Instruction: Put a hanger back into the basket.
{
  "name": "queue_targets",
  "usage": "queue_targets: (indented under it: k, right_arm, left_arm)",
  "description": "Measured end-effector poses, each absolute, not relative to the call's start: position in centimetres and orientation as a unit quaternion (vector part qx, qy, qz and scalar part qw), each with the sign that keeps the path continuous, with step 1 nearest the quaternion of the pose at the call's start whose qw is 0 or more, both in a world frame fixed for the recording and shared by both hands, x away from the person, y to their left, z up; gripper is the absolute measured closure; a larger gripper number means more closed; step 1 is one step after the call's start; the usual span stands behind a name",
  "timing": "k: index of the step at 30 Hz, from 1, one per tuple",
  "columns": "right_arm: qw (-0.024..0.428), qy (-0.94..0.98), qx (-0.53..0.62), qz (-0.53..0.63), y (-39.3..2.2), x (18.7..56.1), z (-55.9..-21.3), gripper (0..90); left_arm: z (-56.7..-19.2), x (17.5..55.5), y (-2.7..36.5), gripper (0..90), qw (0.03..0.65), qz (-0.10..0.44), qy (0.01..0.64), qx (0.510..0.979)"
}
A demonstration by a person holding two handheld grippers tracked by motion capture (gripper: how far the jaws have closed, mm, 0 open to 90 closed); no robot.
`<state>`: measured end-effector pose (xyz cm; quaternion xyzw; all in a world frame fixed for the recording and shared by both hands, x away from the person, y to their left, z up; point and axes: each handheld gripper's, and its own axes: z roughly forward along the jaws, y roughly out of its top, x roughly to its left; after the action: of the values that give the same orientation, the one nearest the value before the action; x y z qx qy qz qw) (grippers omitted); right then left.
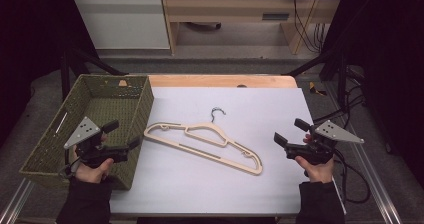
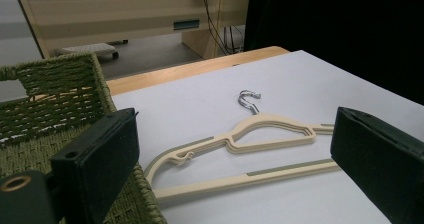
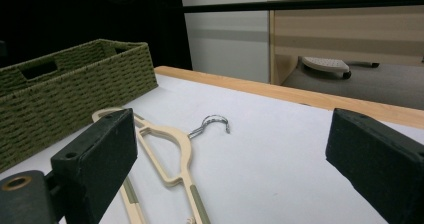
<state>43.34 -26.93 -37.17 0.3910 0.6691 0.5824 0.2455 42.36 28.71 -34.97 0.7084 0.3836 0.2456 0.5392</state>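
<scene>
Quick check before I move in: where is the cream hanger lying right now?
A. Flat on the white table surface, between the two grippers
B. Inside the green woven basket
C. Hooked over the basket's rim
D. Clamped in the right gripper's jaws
A: the hanger lies flat on the white table surface, right of the green woven basket, with the left gripper and right gripper both open and apart from it.

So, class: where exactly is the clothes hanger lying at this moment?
In the high view, the cream clothes hanger lies flat mid-table on the white sheet, just right of the green woven basket, its metal hook pointing away from the person.
</scene>
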Motion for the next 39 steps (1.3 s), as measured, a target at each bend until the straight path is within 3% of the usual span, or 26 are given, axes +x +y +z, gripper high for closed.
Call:
queue_targets:
  k: [21,30,39]
  right_arm:
    - [0.223,0.737,0.371,0.519,-23.3,46.1,-37.7,12.5]
    - [0.194,0.779,0.362,0.474,-20.0,49.1,-39.1,20.4]
    - [0.151,0.830,0.350,0.407,-17.5,50.8,-42.8,32.4]
  left_arm:
    - [-35.1,42.4,28.8,5.0,0.533,0.248,0.385,0.711]
    - [-35.1,42.3,28.8,5.0,0.536,0.248,0.388,0.707]
    - [-35.0,42.2,28.7,5.0,0.536,0.250,0.385,0.709]
